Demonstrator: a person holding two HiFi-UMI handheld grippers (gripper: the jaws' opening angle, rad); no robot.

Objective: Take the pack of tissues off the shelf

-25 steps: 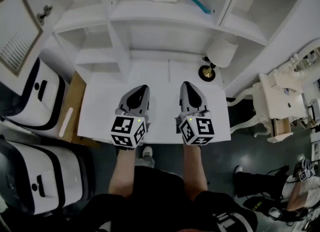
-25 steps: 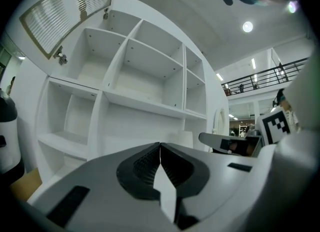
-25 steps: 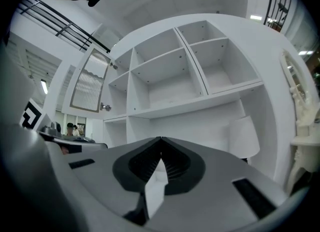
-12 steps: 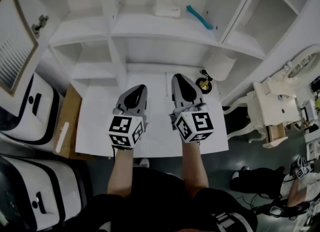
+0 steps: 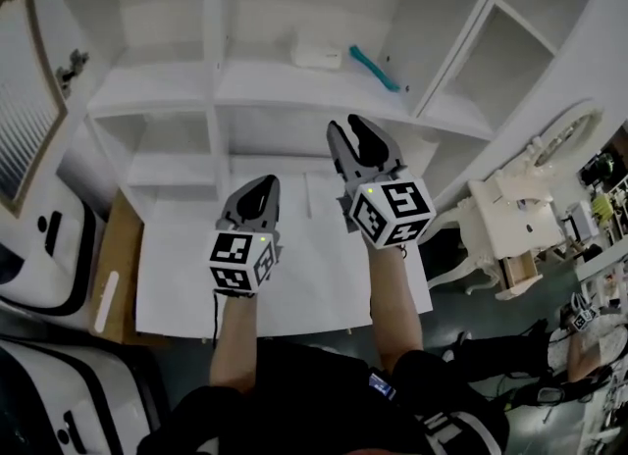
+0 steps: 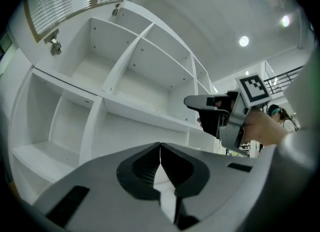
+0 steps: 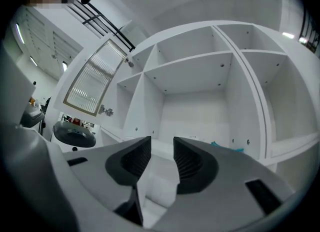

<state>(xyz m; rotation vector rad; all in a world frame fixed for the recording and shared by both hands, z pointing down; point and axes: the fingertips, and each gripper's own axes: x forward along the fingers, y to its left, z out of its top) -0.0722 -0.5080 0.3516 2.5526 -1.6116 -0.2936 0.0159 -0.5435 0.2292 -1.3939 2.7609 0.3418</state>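
The pack of tissues (image 5: 316, 55) is a small white packet lying on an upper shelf board of the white shelf unit (image 5: 157, 85), next to a teal item (image 5: 376, 68). My right gripper (image 5: 358, 129) is raised in front of the shelf, below the pack and apart from it. Its jaws are opening and nothing is between them (image 7: 162, 148). My left gripper (image 5: 263, 184) hangs lower, over the white desk top (image 5: 177, 277), shut and empty (image 6: 160, 148). In the right gripper view the teal item (image 7: 226, 148) peeks over the right finger.
White shelf dividers and boards stand all around the pack. An ornate white side table (image 5: 510, 237) is at the right. White and black machines (image 5: 39, 247) stand on the floor at the left. A framed slatted panel (image 5: 20, 100) leans at the far left.
My right gripper has risen and gone forward toward the shelf, and its jaws have parted. The left gripper has stayed low and shut. The head view has tilted up the shelf.
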